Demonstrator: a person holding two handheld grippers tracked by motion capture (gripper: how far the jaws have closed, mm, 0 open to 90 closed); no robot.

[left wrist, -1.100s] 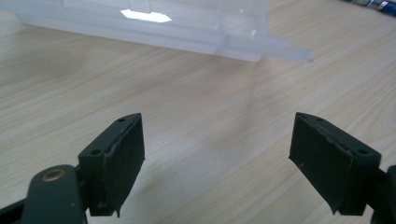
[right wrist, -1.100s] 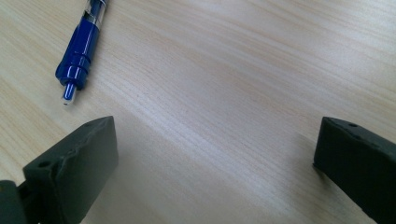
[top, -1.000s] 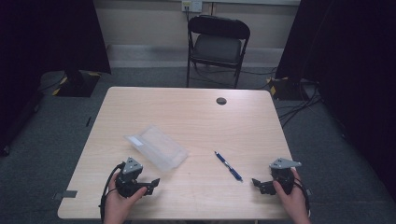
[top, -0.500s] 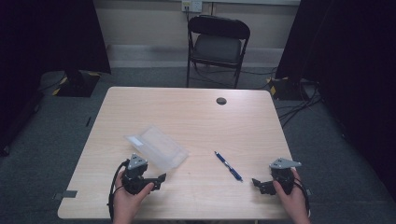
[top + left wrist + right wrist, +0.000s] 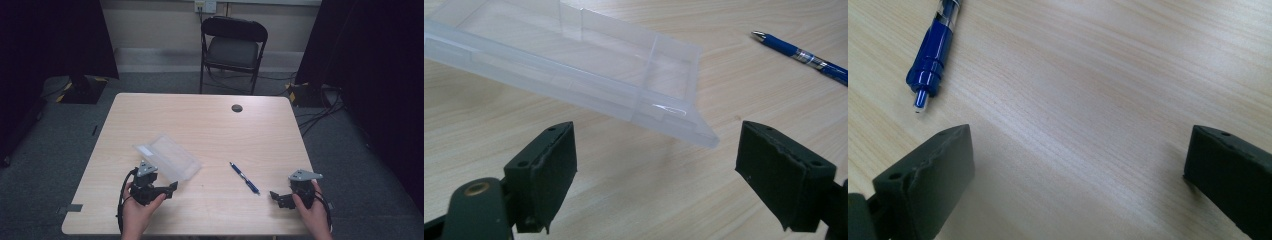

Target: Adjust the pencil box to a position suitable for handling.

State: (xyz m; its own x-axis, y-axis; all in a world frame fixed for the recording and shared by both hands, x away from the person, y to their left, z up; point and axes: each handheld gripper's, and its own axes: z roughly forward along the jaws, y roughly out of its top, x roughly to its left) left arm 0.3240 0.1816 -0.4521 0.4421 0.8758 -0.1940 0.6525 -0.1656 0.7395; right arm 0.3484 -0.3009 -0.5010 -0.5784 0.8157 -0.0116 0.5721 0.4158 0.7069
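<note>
A clear plastic box (image 5: 167,157) lies open on the wooden table (image 5: 210,125), left of the middle, and a blue pen (image 5: 244,177) lies to its right, well apart from it. The left gripper (image 5: 172,188) is held low at the near corner of the box; in the left gripper view its jaws are seen spread wide, with that corner (image 5: 694,125) just ahead of them and nothing yet between the pads. The right gripper (image 5: 274,196) is rested near the right front edge of the table, jaws likewise spread and empty, with the tip end of the pen (image 5: 930,65) lying just beyond its left jaw.

The step in hand is judged to be the approach: the box is being lined up for a grasp, and the pen is probably meant to be placed in it. For the next move, the left jaws would have to be brought forward around the wall of the box and closed gently, since thin plastic may slide or flex, while the pen would need to be pinched across its barrel
</note>
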